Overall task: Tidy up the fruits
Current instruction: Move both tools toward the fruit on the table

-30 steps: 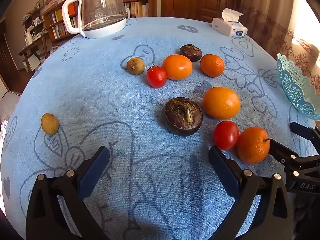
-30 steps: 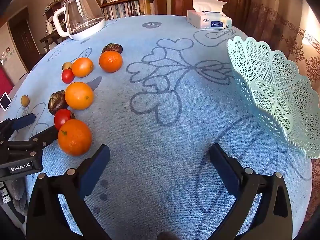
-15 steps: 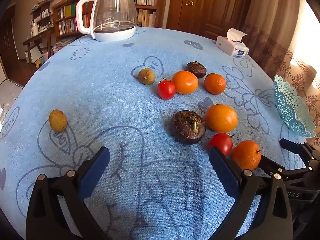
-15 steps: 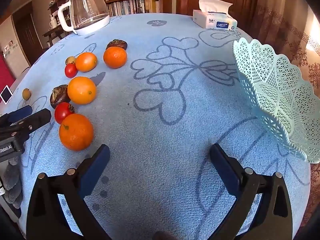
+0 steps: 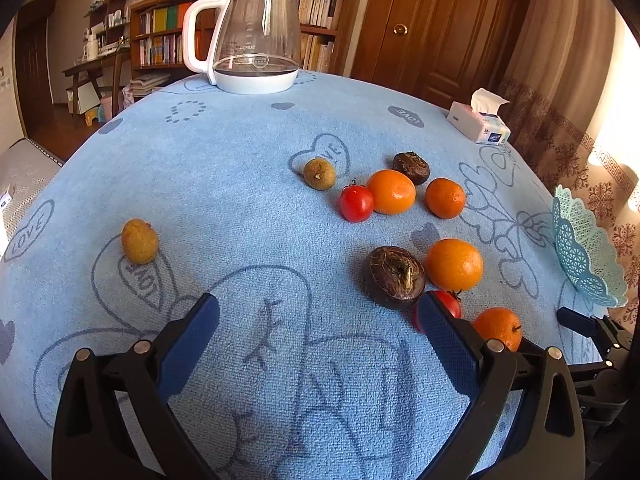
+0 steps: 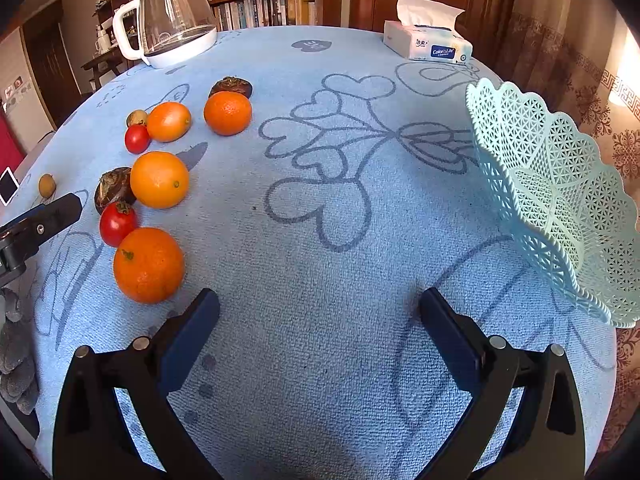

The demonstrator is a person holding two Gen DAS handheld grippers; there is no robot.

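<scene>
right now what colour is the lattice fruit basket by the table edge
Pale turquoise, a light mint blue. The basket shows best in the right wrist view.

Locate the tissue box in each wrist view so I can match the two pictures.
Left wrist view: the tissue box sits at the far right edge of the table, upper right of the picture.
Right wrist view: the tissue box sits at the far edge, top, right of centre.
Shared landmark: the glass kettle stands at the far edge, to the left of the box, in both.
</scene>
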